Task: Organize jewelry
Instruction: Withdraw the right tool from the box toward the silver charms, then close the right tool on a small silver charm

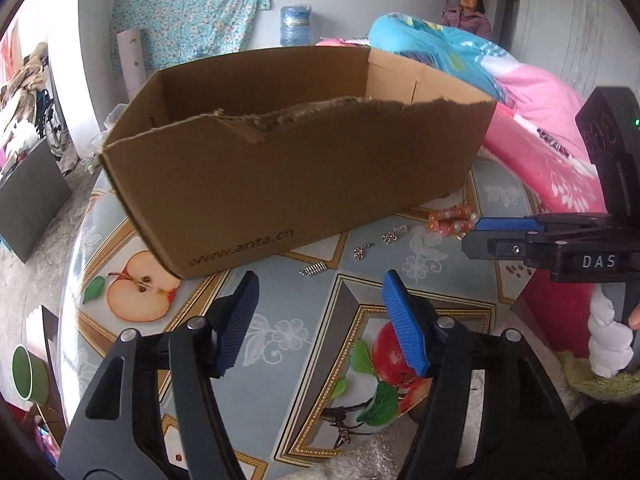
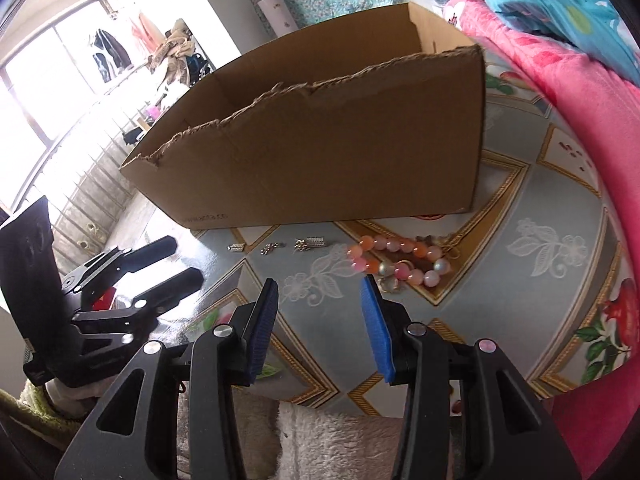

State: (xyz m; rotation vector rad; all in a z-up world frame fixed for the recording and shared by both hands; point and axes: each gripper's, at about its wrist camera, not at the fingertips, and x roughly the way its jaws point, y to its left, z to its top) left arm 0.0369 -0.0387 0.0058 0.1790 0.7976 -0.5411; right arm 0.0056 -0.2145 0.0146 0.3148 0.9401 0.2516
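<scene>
Nearest the right wrist camera, the right tool (image 2: 320, 300) is hanging over the patterned worktop (image 2: 520, 216) with its blue pads (image 2: 378, 328) standing apart and nothing between them. Just beyond its tips, a bead bracelet (image 2: 400, 260) of orange, pink and pearl beads is lying on the worktop, in front of the right end of a torn-edged cardboard box (image 2: 340, 152). Left of the bracelet, a row of small silver jewelry pieces (image 2: 310, 244) is sitting along the foot of the box.

From the left wrist camera, the left tool (image 1: 320, 320) is hovering above an apple print on the worktop (image 1: 304, 280), its pads (image 1: 404, 324) also spread wide and gripping nothing. The silver pieces (image 1: 362, 252) are lying ahead of it, with the bracelet (image 1: 450, 220) further right, where the right tool (image 1: 476, 236) is reaching in from the side, its tips close beside the beads. Pink and blue bedding (image 1: 532, 96) is piling up behind the box (image 1: 288, 184).
</scene>
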